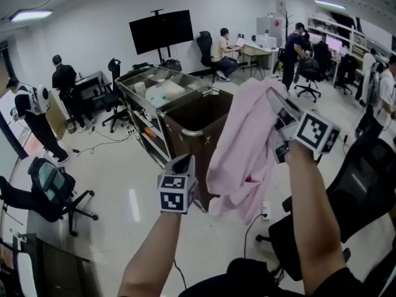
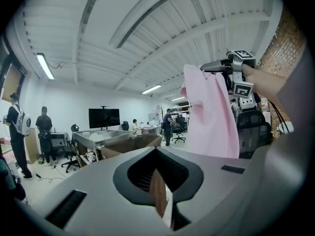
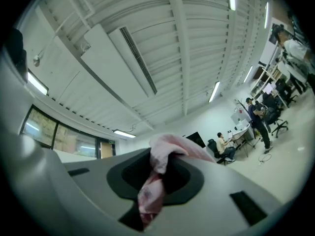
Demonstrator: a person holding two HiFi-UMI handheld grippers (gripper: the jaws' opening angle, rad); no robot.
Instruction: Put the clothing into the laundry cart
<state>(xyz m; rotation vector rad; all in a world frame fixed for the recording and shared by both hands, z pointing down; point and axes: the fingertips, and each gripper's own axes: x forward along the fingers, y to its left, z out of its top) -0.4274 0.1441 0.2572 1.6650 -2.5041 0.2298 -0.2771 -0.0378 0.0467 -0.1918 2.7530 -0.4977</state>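
The person's left forearm (image 1: pixel 151 252) and right forearm (image 1: pixel 315 209) reach up from the near edge. Each hand carries a gripper topped by a cube of square markers.

The left gripper (image 1: pixel 182 166) sits low and left of centre. Its own view shows the jaws together with nothing between them.

The right gripper (image 1: pixel 276 104) is higher and to the right, tipped upward. Its jaws are clamped on a bunched fold of a pink garment (image 1: pixel 244 147). The garment hangs from that grip in long loose folds, with its lower edge dangling in the air above the pale floor.

Just beyond and to the left of the garment stands the laundry cart (image 1: pixel 185 144), a dark brown open-topped bin with a metal rim. From the head view the cloth covers the cart's right side. The garment hangs outside the bin, and whether it touches the cart cannot be told.

A black office chair (image 1: pixel 365 184) stands at near right, and another chair (image 1: pixel 52 190) at near left.

A steel trolley (image 1: pixel 133 85) stands against the cart's far side, with pale items on top.

Farther off, a black screen (image 1: pixel 161 31) stands on a stand before the white wall. To its right a seated person (image 1: pixel 221 51) works at a desk, and a standing person (image 1: pixel 292 54) is further right. Two more people (image 1: pixel 62 76) stand at far left.
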